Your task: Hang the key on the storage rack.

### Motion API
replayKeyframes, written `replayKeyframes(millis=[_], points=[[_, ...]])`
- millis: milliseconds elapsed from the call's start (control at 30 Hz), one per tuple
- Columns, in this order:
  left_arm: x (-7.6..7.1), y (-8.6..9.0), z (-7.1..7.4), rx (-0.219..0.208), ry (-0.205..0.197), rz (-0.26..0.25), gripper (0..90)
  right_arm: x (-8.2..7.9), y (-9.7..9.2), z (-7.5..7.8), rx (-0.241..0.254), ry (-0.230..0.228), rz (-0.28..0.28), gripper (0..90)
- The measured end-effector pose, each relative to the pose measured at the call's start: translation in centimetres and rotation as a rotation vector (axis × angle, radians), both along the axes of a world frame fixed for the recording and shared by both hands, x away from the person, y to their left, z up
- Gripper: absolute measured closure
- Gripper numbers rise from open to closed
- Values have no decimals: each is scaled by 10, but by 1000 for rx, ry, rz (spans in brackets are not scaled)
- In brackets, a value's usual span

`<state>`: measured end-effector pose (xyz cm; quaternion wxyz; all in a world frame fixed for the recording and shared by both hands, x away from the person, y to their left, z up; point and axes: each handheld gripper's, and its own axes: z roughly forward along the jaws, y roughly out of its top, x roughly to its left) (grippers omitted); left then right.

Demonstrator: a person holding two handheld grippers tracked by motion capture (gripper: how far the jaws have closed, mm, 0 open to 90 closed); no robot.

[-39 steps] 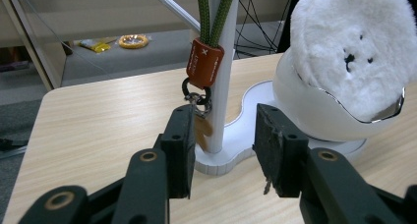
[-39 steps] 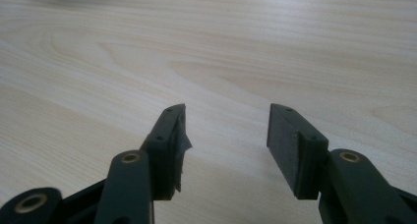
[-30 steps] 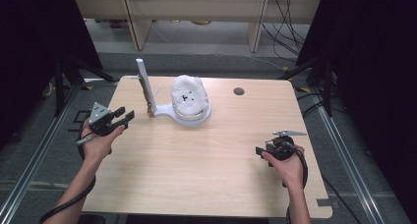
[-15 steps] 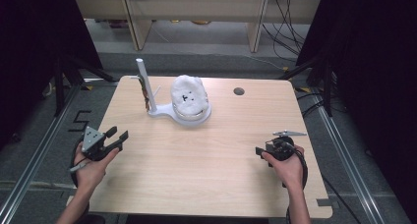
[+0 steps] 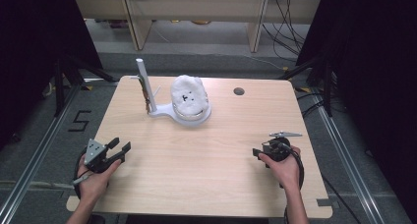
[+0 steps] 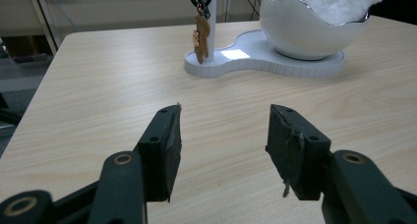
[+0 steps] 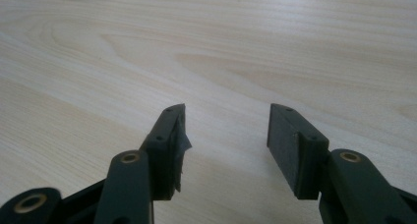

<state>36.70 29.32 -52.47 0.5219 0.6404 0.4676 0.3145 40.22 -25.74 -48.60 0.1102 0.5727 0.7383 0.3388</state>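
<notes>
Both jaws wide and empty: left hand-held gripper (image 6: 223, 135) faces the white stand (image 6: 265, 62); right hand-held gripper (image 7: 226, 135) well apart

The pale wood-grain tabletop (image 6: 98, 86) looks smooth and matt. The round white bowl (image 6: 305, 30) and its flat white plastic stand (image 6: 255, 62) are glossy, holding fluffy white cotton-like stuffing (image 6: 334, 0). The black tongs' pads (image 6: 290, 145) look matt, rough, frayed at edges.
</notes>
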Motion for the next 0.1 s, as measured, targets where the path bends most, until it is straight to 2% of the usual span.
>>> replayKeyframes(millis=[33, 67, 100], points=[[0, 0, 0, 2, 1, -1, 464, -1, 1, 1, 7, 11, 1, 500], [0, 0, 0, 0, 0, -1, 463, 0, 0, -1, 14, -16, 28, 500], [0, 0, 0, 0, 2, -1, 461, 0, 1, -1, 11, -7, 27, 500]])
